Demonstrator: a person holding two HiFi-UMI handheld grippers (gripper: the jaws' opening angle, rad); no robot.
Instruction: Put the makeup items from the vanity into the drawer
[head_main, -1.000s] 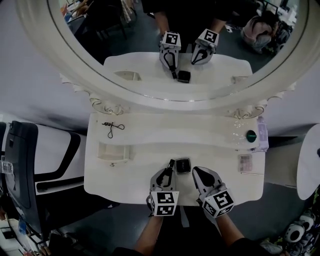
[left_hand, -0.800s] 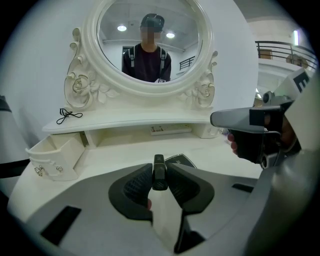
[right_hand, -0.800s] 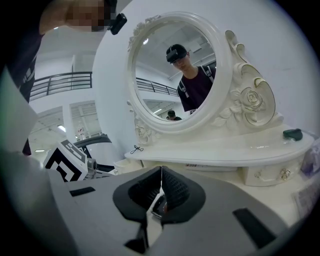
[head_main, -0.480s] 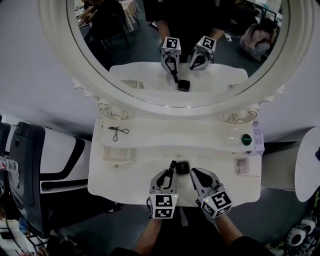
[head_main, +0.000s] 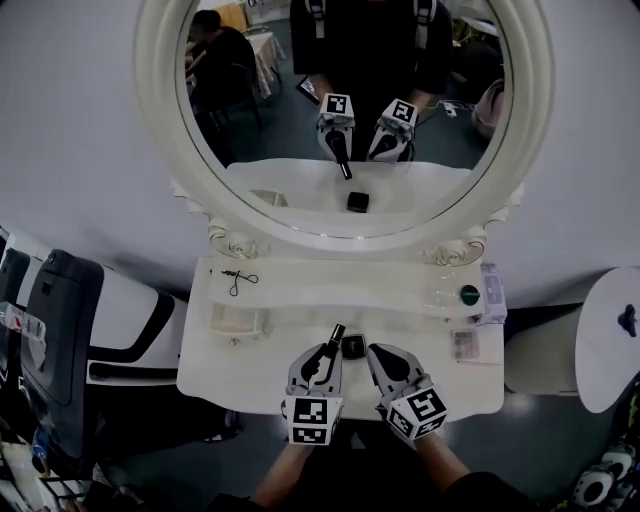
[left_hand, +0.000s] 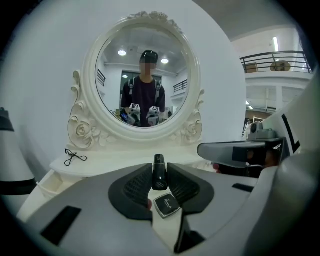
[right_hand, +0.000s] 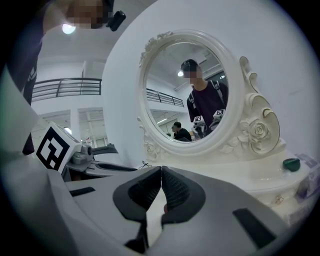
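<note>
Between left gripper (left_hand: 160, 168) jaws, black tube (left_hand: 159, 176) clamped, compact (left_hand: 167, 205) logo illegible

quick count from me: two grippers, the left gripper (head_main: 328, 355) and the right gripper (head_main: 377, 356), one marker cube on each. one black tube (head_main: 336, 335). one black square compact (head_main: 352, 346). one eyelash curler (head_main: 238, 281). one green round lid (head_main: 469, 295) and one small flat palette (head_main: 463, 346). one white vanity (head_main: 260, 365) with one oval mirror (head_main: 160, 130) and one small open drawer (head_main: 236, 322). two carved roses at the mirror's foot, one per side. one round white side table (head_main: 610, 340). two people show in the glass.
</note>
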